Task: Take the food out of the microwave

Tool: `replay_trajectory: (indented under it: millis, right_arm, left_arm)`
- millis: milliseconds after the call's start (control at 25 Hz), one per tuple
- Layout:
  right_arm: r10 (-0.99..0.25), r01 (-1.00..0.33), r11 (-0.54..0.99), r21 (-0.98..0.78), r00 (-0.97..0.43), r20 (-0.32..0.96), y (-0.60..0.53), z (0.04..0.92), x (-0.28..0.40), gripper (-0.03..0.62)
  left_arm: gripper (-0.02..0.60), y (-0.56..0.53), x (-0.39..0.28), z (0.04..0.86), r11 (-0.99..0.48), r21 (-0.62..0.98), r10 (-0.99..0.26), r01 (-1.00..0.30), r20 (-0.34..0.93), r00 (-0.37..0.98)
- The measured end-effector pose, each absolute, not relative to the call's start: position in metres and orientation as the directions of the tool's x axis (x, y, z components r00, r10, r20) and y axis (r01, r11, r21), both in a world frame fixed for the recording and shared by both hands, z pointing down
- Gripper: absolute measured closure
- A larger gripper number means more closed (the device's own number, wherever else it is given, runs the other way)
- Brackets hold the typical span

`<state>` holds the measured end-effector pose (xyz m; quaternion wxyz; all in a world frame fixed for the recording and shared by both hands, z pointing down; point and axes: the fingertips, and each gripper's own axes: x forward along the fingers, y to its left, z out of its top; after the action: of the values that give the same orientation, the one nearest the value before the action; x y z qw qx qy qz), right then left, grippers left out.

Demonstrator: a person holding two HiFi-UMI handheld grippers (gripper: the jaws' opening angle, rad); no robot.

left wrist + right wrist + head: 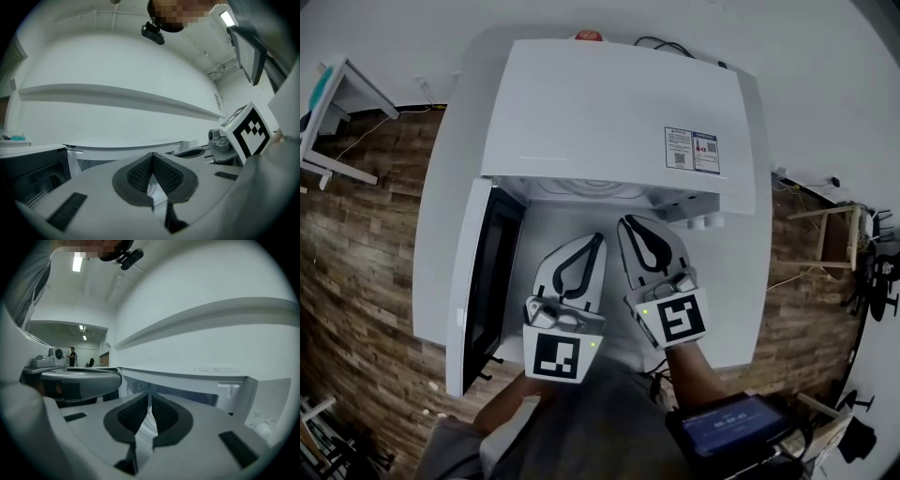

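Note:
The white microwave stands on a white table, its door swung open to the left. No food shows in any view; the head view does not reach into the cavity. My left gripper and right gripper are side by side just in front of the opening, pointing into it. In the left gripper view the left gripper is shut, its pads meeting at the tip with nothing between them. In the right gripper view the right gripper is shut too, and it is also empty, facing the cavity opening.
The open door's dark window stands close on my left. The white table ends near my body. A device with a lit screen is at the lower right. Wooden floor, cables and a small white table surround it.

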<state>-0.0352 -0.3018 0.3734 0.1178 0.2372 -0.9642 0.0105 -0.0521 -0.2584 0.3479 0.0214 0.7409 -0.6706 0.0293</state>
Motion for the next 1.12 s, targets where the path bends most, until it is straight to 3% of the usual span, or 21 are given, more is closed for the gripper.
replay_trajectory:
  millis: [320,440,800,1120]
  right_arm:
    - [-0.451,-0.456,0.888,0.054,-0.845,0.286,-0.328,0.405,-0.050,0.524]
    - [-0.447,-0.449,0.891,0.070,-0.839,0.310,-0.335,0.421,-0.060,0.464]
    - [-0.506,-0.507,0.857,0.088,-0.800,0.323,-0.373,0.458,-0.090,0.125]
    - [-0.531,-0.546,0.834,0.073,-0.763,0.368,-0.402,0.491,-0.110,0.066]
  left_arm:
    - [0.575,-0.261,-0.062,0.372,-0.072,0.048,-0.991,-0.996,0.109,0.077]
    - [0.575,-0.259,-0.069,0.386,-0.050,0.079,-0.991,-0.996,0.122,0.060]
    - [0.575,-0.254,-0.072,0.410,-0.054,0.110,-0.984,-0.992,0.164,0.071]
    - [0.575,-0.257,-0.086,0.427,-0.031,0.140,-0.978,-0.990,0.200,0.059]
